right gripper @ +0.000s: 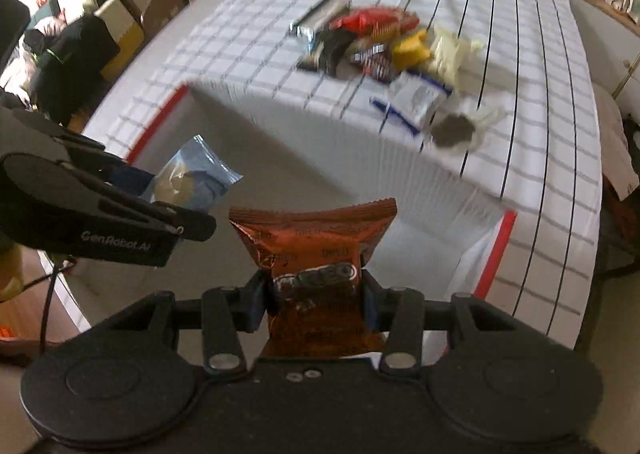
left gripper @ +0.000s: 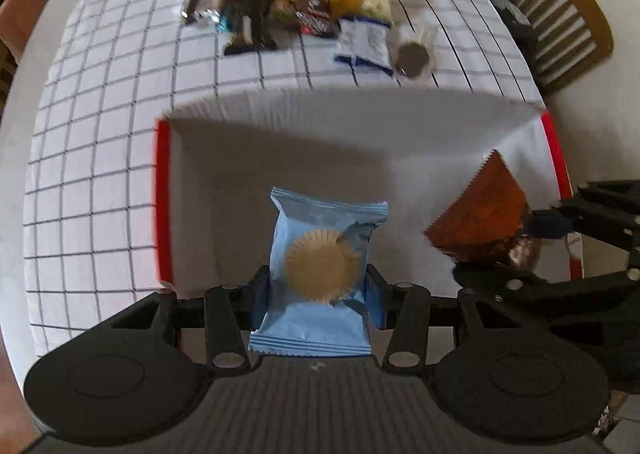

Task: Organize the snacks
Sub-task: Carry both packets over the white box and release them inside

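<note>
Two packets carried at once; step in hand: delivery into white box, red-edged, on checked tablecloth.
Left gripper: jaws clamped on blue snack packet, pointing steeply down over box.
Right gripper: jaws clamped on brown Oreo packet, likewise above box interior.
Next move: lower, release both inside.
Snack pile waits beyond box.
</note>
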### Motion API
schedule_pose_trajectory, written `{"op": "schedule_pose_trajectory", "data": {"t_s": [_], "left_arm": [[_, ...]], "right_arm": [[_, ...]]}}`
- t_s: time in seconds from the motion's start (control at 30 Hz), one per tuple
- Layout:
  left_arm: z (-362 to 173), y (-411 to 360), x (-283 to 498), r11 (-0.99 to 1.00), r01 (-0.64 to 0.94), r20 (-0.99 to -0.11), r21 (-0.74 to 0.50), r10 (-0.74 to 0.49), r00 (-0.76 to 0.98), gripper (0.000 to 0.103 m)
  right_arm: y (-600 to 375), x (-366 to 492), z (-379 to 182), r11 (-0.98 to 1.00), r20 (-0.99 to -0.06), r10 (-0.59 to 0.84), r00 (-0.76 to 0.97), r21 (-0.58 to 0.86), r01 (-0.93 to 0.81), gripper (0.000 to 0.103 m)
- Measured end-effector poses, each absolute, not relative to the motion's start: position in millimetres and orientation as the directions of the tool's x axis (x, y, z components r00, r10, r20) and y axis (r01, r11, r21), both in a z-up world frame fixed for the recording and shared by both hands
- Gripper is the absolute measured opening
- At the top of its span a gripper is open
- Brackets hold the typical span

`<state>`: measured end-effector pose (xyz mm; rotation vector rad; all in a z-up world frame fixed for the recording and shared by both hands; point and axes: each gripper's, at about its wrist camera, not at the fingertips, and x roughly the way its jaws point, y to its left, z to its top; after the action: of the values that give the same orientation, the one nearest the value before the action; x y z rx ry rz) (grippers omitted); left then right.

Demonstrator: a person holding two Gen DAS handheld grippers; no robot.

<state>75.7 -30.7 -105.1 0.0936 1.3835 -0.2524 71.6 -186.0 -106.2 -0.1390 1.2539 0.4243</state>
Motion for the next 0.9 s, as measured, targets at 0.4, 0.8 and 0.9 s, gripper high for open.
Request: {"op": "schedule_pose_trajectory", "data": {"t_s": [0.4, 0.8, 0.9], "left_arm": [[-142.1, -51.0, 78.1, 0.968, 0.24, -0.996, -0.081, -0.089, 0.025, 0.046], [-136.5, -51.0, 79.0, 0.966, 0.24, -0.994, -0.096, -0.107, 0.036, 0.046], [-128.6, -49.6, 77.9, 0.965, 0.246, -0.992, -0.093, -0.112, 0.064, 0.048]], "right_arm": [[-169.6, 61.4, -146.8, 0.895, -0.975, 0.147, 0.165, 0.06, -0.442, 0.045], [-171.3, 60.5, -149.2, 0.894, -0.976, 0.162, 0.143, 0.084, -0.439, 0.047], [-174.0, 60.4, -139.6, 0.895, -0.97, 0.177, 0.169, 0.087, -0.438, 0.05]]}}
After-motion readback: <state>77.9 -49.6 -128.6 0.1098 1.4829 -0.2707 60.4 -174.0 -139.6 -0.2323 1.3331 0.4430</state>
